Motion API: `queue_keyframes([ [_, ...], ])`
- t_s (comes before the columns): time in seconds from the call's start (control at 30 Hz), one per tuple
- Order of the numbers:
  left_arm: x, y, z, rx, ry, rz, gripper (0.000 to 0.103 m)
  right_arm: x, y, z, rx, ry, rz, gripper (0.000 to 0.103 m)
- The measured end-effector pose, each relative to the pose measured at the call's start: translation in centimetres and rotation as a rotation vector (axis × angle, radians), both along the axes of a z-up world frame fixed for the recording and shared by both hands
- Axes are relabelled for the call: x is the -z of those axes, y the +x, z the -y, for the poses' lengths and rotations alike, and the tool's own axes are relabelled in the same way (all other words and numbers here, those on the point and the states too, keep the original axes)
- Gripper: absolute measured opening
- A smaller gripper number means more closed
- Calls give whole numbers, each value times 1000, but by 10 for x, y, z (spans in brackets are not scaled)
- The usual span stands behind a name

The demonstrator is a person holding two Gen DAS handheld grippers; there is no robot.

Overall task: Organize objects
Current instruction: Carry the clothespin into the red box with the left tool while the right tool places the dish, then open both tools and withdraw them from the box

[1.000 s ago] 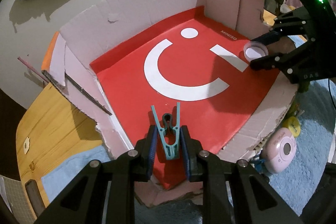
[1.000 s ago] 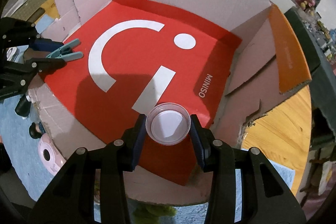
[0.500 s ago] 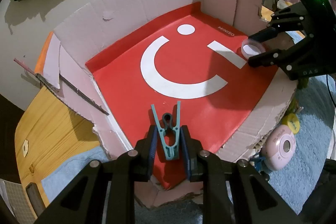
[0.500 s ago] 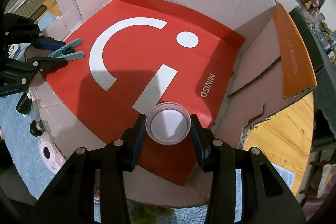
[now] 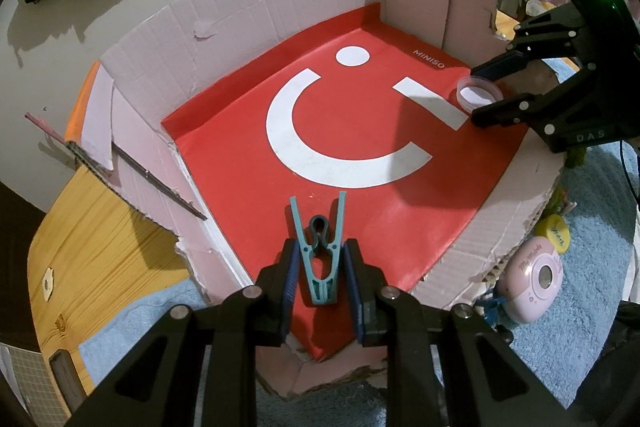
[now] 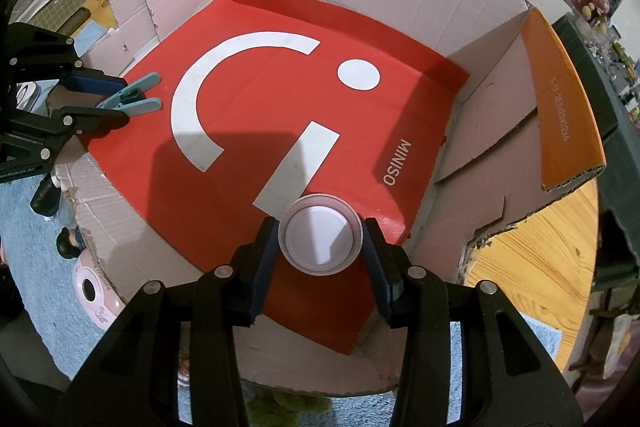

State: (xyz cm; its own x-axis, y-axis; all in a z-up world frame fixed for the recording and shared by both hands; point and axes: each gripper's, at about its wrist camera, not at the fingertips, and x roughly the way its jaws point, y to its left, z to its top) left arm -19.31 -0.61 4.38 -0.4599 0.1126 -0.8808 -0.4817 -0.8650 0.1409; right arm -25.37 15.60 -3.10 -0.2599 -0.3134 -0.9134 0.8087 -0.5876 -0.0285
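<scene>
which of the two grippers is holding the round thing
The right gripper: its pads clamp the round clear lidded container over the red box floor. The left gripper holds something long and forked instead, a teal clothespin.

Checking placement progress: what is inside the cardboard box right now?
Only its red liner; the teal clothespin and clear round lid hang gripped over it. The floor beneath them is hidden.

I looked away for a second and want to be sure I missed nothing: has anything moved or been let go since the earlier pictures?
Nothing visibly changed. The left tongs still clamp the teal clothespin, the right tongs still hold the small round container, and both hang over the red-lined cardboard box as before.
</scene>
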Motion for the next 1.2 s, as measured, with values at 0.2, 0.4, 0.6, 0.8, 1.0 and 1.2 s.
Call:
queue_keyframes([
  [0.2, -2, 0, -2, 4, 14, -1, 36, 0, 0, -1, 3, -4, 3, 44],
  [0.4, -2, 2, -4, 0, 15, -13, 40, -1, 1, -2, 11, -18, 1, 50],
  [0.6, -7, 2, 1, -21, 49, -20, 46, -6, 2, -6, 30, -47, 7, 50],
  [0.8, -14, 6, 6, -50, 90, -34, 50, -13, 4, 2, 54, -91, 3, 50],
  [1.0, -30, 20, 11, -95, 150, -77, 55, -32, 15, 7, 70, -140, -25, 55],
  [1.2, -47, 42, 9, -118, 176, -148, 60, -58, 29, -24, 85, -211, -68, 67],
])
